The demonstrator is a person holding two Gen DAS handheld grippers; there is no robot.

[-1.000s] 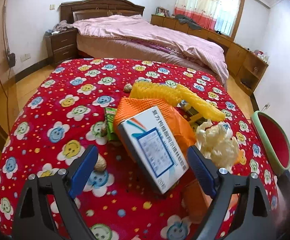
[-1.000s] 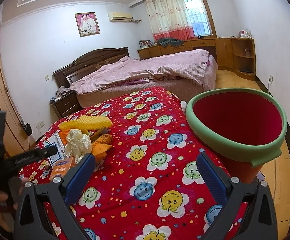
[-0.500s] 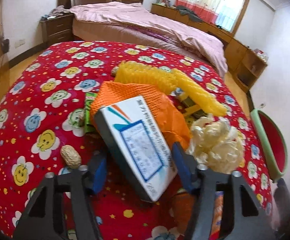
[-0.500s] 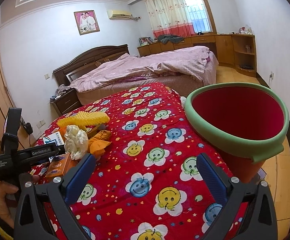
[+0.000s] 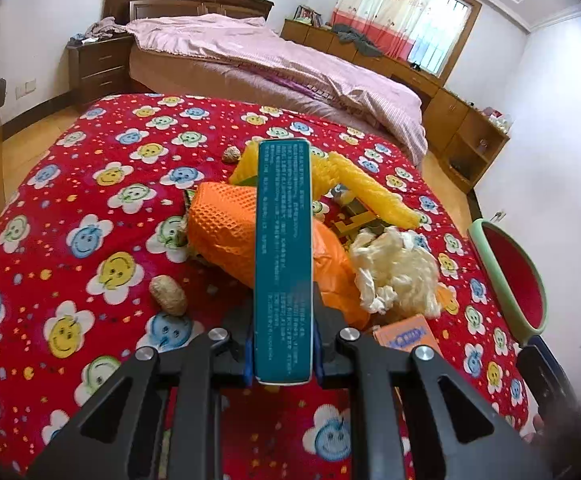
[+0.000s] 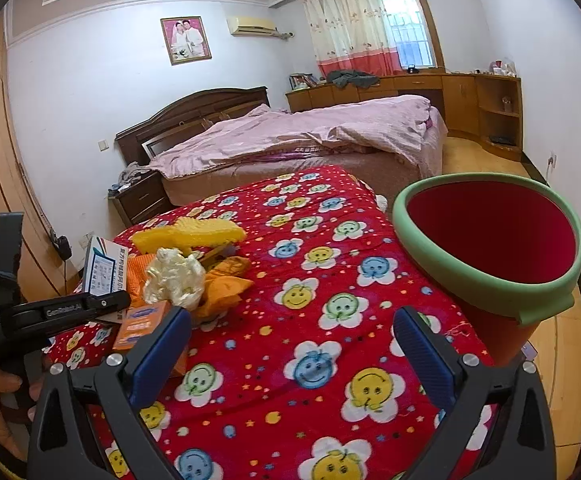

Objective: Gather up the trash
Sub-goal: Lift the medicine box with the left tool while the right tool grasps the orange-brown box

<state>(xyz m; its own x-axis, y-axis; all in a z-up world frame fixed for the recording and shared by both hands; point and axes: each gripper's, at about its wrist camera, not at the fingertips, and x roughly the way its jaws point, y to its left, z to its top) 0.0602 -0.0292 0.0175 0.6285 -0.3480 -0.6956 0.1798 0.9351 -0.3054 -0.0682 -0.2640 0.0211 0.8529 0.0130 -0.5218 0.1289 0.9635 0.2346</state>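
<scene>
Red smiley blanket (image 5: 90,208). Green-rimmed red bin (image 6: 490,248) at its right edge. Heaped orange net (image 5: 222,228), yellow net (image 5: 362,184), crumpled tissue (image 5: 394,268), peanut (image 5: 167,289). Left gripper (image 5: 283,354), jaws just closing, clamped on box (image 5: 284,256), edge up over heap. Right gripper (image 6: 290,348) spread wide, empty, near bin.

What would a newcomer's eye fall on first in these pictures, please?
Probably the teal-edged box, standing on edge in the middle of the left wrist view, clamped by the left tongs, which have just been closing on it. Next, the red bin with a green rim at the cloth's right edge, beyond the open right tongs. Behind the box lies a heap of orange and yellow foam netting.
</scene>
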